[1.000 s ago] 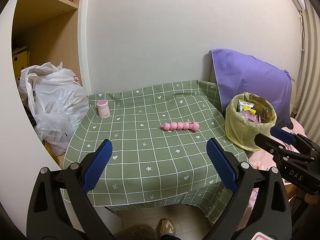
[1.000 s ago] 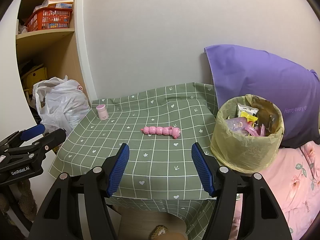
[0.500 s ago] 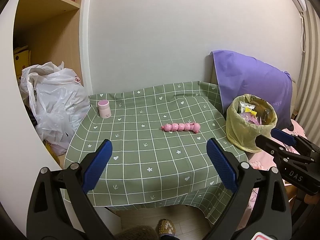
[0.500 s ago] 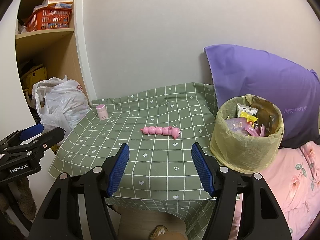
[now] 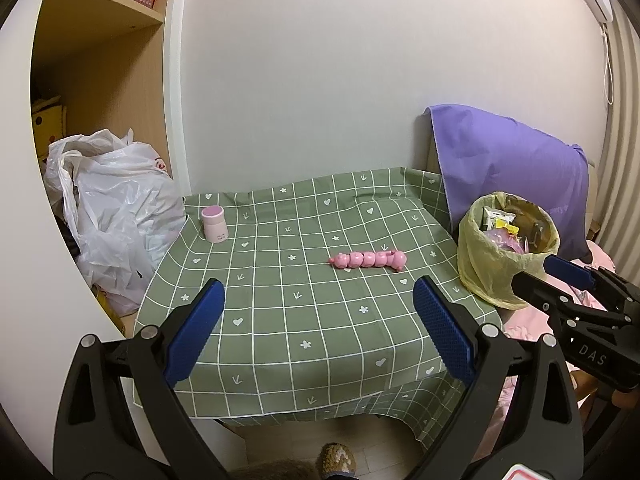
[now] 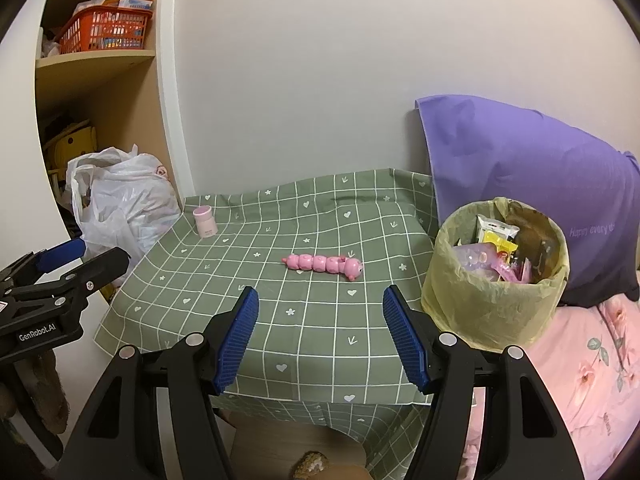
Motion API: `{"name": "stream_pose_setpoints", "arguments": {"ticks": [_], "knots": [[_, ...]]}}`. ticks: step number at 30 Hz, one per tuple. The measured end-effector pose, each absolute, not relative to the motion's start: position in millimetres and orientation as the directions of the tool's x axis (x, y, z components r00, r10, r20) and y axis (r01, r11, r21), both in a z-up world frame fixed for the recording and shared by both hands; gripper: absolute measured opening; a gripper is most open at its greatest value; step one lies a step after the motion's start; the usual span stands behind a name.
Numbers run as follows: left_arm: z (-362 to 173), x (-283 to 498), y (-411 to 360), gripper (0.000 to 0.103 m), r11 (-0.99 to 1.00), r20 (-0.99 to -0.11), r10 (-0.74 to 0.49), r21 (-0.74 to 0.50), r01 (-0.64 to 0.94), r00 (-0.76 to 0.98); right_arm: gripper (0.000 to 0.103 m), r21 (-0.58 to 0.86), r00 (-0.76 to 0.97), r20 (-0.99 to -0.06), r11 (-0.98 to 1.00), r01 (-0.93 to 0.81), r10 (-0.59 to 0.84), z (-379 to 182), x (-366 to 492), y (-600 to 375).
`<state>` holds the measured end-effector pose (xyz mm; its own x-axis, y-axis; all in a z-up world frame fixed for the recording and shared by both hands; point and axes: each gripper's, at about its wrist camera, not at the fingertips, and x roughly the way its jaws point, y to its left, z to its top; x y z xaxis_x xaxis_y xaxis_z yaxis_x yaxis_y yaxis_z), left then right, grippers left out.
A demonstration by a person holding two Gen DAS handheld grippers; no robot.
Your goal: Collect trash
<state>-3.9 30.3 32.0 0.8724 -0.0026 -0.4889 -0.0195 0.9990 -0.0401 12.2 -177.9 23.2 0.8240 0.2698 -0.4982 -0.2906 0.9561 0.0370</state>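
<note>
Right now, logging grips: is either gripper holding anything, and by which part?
Nothing is held: the left gripper and right gripper are both open and empty.

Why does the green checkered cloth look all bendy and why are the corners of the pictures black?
Left wrist view: the fisheye lens bows the tablecloth's grid lines and curves the shelf edge; the black corners are the lens rim. Right wrist view: same bending, with the cloth bulging mid-frame. Both are sharp, softly lit indoors, no strong glare; the pink caterpillar toy casts only a faint shadow.
</note>
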Motion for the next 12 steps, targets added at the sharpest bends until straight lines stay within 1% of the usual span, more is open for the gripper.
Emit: {"name": "stream_pose_setpoints", "arguments": {"ticks": [5,9,11,12], "knots": [[22.2,15.5,33.9,0.091,0.999,-0.52,0.004,-0.041,-0.03,0.854,0.061,0.028,0.803,-0.525,0.948,-0.316,0.283,14.0,31.4,-174.2],[-4.0,58.7,52.8,0.091,0.993,-0.601,0.0,-0.091,-0.069,0.799,0.061,0.031,0.757,-0.553,0.917,-0.398,0.348,5.2,64.0,-164.6],[-27.6,94.9,77.2,0.091,0.983,-0.649,0.008,-0.137,-0.127,0.761,0.061,-0.008,0.734,-0.591,0.908,-0.42,0.334,-3.1,88.2,-152.0],[-41.5,115.6,92.2,0.091,0.973,-0.673,0.0,-0.17,-0.155,0.74,0.061,-0.029,0.707,-0.624,0.895,-0.445,0.332,-11.7,108.6,-139.9]]}}
